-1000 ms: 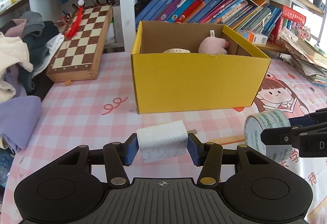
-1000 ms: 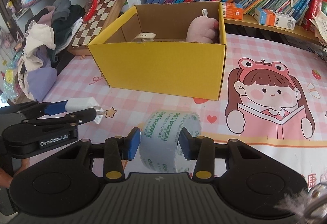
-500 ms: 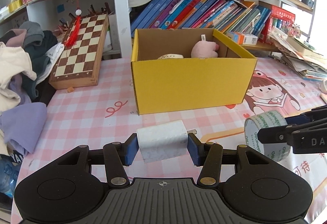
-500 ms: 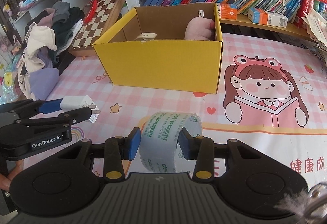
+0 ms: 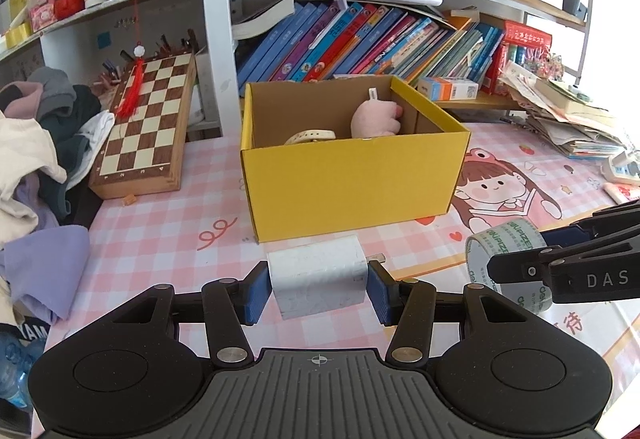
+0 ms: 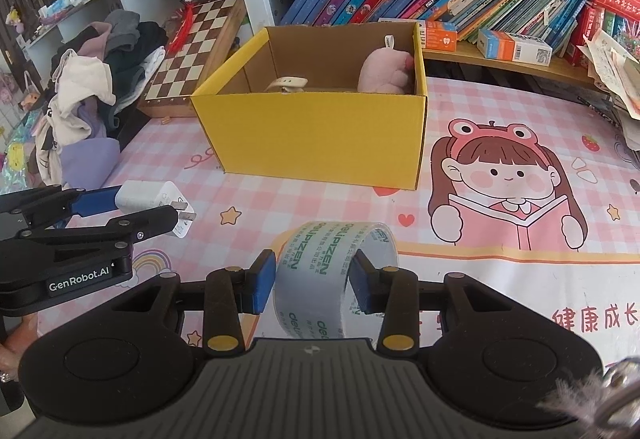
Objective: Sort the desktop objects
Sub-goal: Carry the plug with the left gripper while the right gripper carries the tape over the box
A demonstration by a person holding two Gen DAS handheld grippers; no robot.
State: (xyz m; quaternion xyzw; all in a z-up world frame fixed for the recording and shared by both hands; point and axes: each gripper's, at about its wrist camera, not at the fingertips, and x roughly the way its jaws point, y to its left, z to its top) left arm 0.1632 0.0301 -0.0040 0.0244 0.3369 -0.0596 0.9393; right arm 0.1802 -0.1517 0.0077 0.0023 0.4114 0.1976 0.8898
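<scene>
Gripping a white charger (image 5: 318,275) between its blue pads, the left tool (image 5: 318,289) is hovering above the counter (image 5: 152,235) before the yellow box (image 5: 352,175). The right tool (image 6: 314,281) is clamping a tape roll (image 6: 334,263), partly hiding its lower edge, while the box wall is concealing most of a pink plush (image 6: 386,73) and a cream strap (image 6: 288,83).

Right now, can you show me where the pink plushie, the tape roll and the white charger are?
pink plushie (image 6: 386,73), right wrist view, its rounded body.
tape roll (image 6: 320,259), right wrist view, printed outer band.
white charger (image 5: 318,271), left wrist view, top face.

Bright daylight (fisheye-warped edges), sharp
</scene>
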